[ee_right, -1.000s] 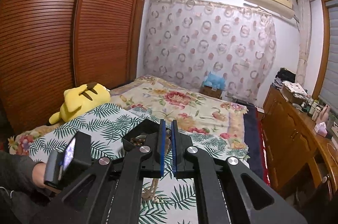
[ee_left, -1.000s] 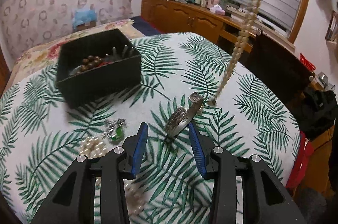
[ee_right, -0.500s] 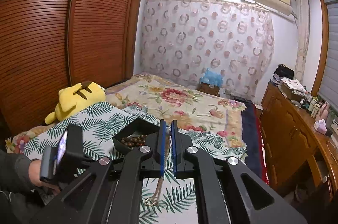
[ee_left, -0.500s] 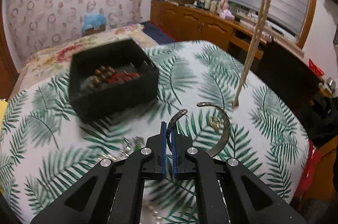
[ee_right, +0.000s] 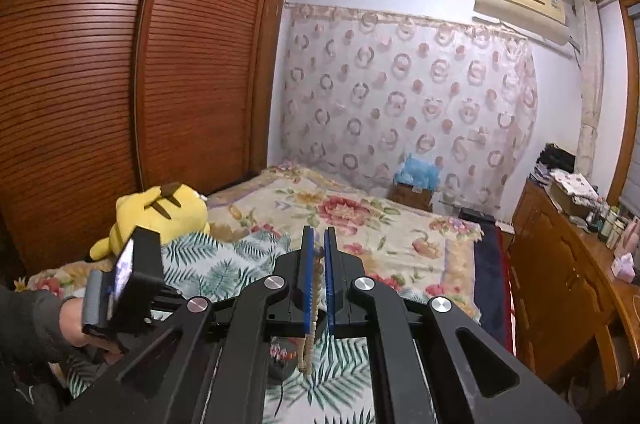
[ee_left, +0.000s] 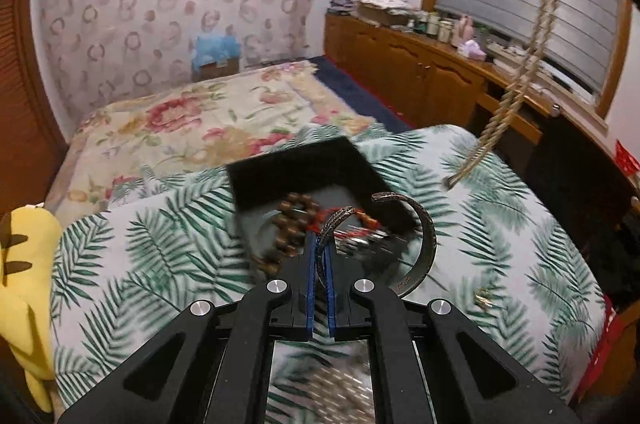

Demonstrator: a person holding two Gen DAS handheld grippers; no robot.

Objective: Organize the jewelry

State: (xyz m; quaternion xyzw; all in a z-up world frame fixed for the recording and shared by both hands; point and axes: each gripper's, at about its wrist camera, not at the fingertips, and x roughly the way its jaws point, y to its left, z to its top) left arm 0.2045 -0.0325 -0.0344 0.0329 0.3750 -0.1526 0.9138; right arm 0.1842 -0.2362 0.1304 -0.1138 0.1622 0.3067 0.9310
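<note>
Bangle (ee_left: 424, 244) first, in the left wrist view: a second ago it lay on the palm-leaf cloth (ee_left: 500, 224) between open jaws; now it is pinched at one end by the left gripper (ee_left: 319, 252), whose blue pads are closed tight on the metal, and it is carried clear of the cloth. The black box (ee_left: 304, 168), seen off to the left a second ago, is now framed straight ahead, directly behind the bangle, with brown beads (ee_left: 292, 224) and red pieces inside. The pick is judged done and the drop into the box is what remains. A small gold piece (ee_left: 482, 300) is left on the cloth.

In the right wrist view, the right gripper (ee_right: 318, 256) is seen nearly shut on the beaded necklace (ee_right: 310, 344), as before, and the strand hangs below the pads over the cloth. Its lower end is seen in the left view trailing beside the box, so that piece is judged not yet stowed.
</note>
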